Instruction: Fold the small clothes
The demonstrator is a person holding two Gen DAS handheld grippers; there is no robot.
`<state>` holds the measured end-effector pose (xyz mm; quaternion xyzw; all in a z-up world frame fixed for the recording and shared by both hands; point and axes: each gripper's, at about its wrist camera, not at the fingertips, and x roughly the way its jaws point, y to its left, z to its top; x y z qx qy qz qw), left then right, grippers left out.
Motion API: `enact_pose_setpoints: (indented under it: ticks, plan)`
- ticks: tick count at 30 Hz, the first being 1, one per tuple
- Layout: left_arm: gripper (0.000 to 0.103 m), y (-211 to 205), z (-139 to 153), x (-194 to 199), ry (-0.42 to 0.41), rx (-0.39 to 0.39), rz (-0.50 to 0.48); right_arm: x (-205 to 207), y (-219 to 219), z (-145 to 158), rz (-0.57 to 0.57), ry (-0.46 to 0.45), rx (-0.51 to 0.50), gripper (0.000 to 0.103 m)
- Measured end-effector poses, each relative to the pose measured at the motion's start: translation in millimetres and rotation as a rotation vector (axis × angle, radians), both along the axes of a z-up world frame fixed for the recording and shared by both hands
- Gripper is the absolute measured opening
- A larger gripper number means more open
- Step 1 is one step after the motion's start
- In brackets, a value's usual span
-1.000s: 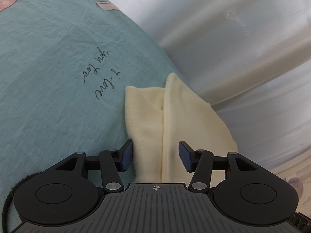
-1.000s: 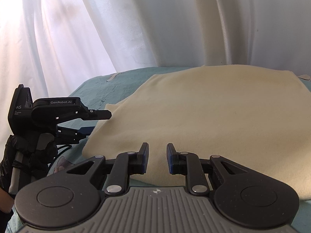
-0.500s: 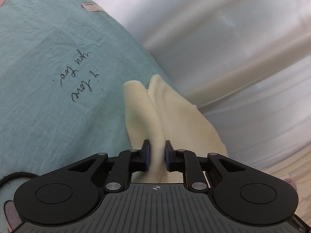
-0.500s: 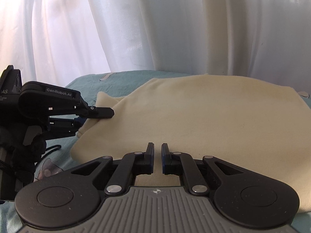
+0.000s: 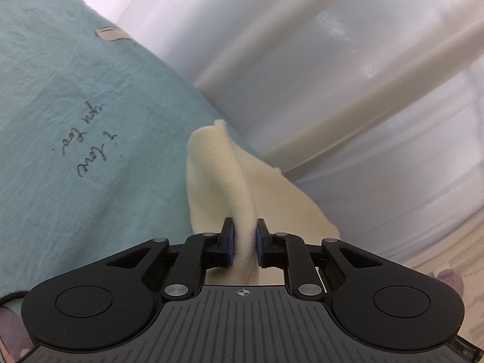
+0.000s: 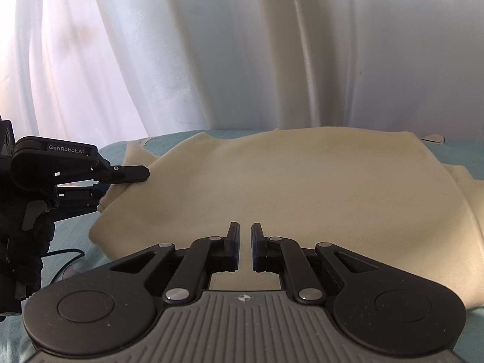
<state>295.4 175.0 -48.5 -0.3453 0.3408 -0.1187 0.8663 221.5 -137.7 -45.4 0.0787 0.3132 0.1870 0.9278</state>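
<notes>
A pale yellow garment (image 6: 287,187) lies spread on a teal bedsheet (image 5: 75,96). My left gripper (image 5: 244,246) is shut on a raised fold at the garment's left edge (image 5: 220,181) and holds it off the sheet. It shows from the side in the right wrist view (image 6: 121,181), pinching that same corner. My right gripper (image 6: 245,246) is shut on the garment's near edge, with only a narrow gap between its pads, and the cloth runs under its fingers.
White curtains (image 6: 242,54) hang close behind the bed. The sheet carries handwritten-style print (image 5: 90,151). A dark cable (image 6: 66,260) lies on the sheet at the lower left. Floor shows past the bed edge (image 5: 447,272).
Both grippers closed from open. The left one pinched the garment's corner fold and lifted it; the right one shut at the near edge. The garment's left side has risen.
</notes>
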Motion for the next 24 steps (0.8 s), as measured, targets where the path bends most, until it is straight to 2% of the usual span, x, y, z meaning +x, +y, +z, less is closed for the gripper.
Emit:
enact_pose_setpoints:
  ticks: [3,6,8,12,14,17,19,21,24]
  plan:
    - [0.016,-26,13,4,-0.039,0.011,-0.052,-7,-21,6,-0.051,-0.022,0.033,0.007]
    - [0.015,-59,16,12,-0.043,0.043,-0.105,-11,-39,9,-0.087,-0.034,0.080,0.007]
    - [0.011,-81,11,16,-0.032,0.057,-0.141,-14,-46,9,-0.093,-0.046,0.088,0.007]
    - [0.011,-119,-9,21,-0.003,0.136,-0.195,-18,-55,7,-0.105,-0.044,0.078,0.007]
    - [0.011,-125,-19,20,0.013,0.146,-0.193,-17,-60,6,-0.113,-0.025,0.094,0.007]
    - [0.023,-119,-22,12,-0.004,0.107,-0.190,-15,-63,4,-0.123,0.001,0.096,0.008]
    - [0.052,-116,-20,8,-0.013,0.067,-0.228,-10,-63,3,-0.129,0.012,0.102,0.008]
    - [0.065,-116,-14,4,-0.002,0.034,-0.238,-7,-63,3,-0.126,0.016,0.114,0.008]
    - [0.066,-105,-6,-15,0.008,-0.024,-0.234,-6,-62,8,-0.104,0.003,0.115,0.008]
